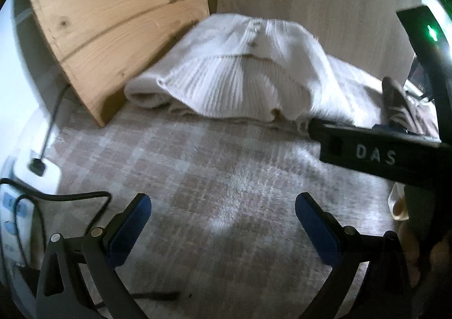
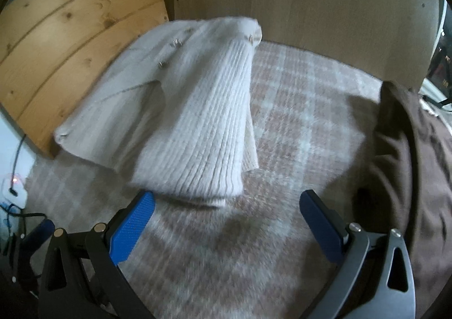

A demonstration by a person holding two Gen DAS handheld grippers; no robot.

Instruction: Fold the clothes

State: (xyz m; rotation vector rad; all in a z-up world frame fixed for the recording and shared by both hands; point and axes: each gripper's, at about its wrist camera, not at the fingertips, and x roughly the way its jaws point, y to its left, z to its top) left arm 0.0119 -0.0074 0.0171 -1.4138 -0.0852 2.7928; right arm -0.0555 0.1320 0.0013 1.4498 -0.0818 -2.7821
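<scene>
Cream ribbed-knit cardigan [image 2: 180, 109] with small metal clasps lies partly folded on the pink-and-white checked fleece blanket [image 2: 296, 109], tucked far left against the pale pine board [image 2: 70, 44], a ribbed panel draped over its middle. Best play now, I'd say, is to pinch both near corners level and carry them over evenly so nothing bunches. Left gripper [image 1: 223, 220] and right gripper [image 2: 227, 214] both hover with blue pads spread wide, empty; a dark brown garment [image 2: 409, 163] waits right.

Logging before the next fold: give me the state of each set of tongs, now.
Left tongs: open, holding nothing, over the plaid blanket.
Right tongs: open, holding nothing, just short of the white sweater.
</scene>
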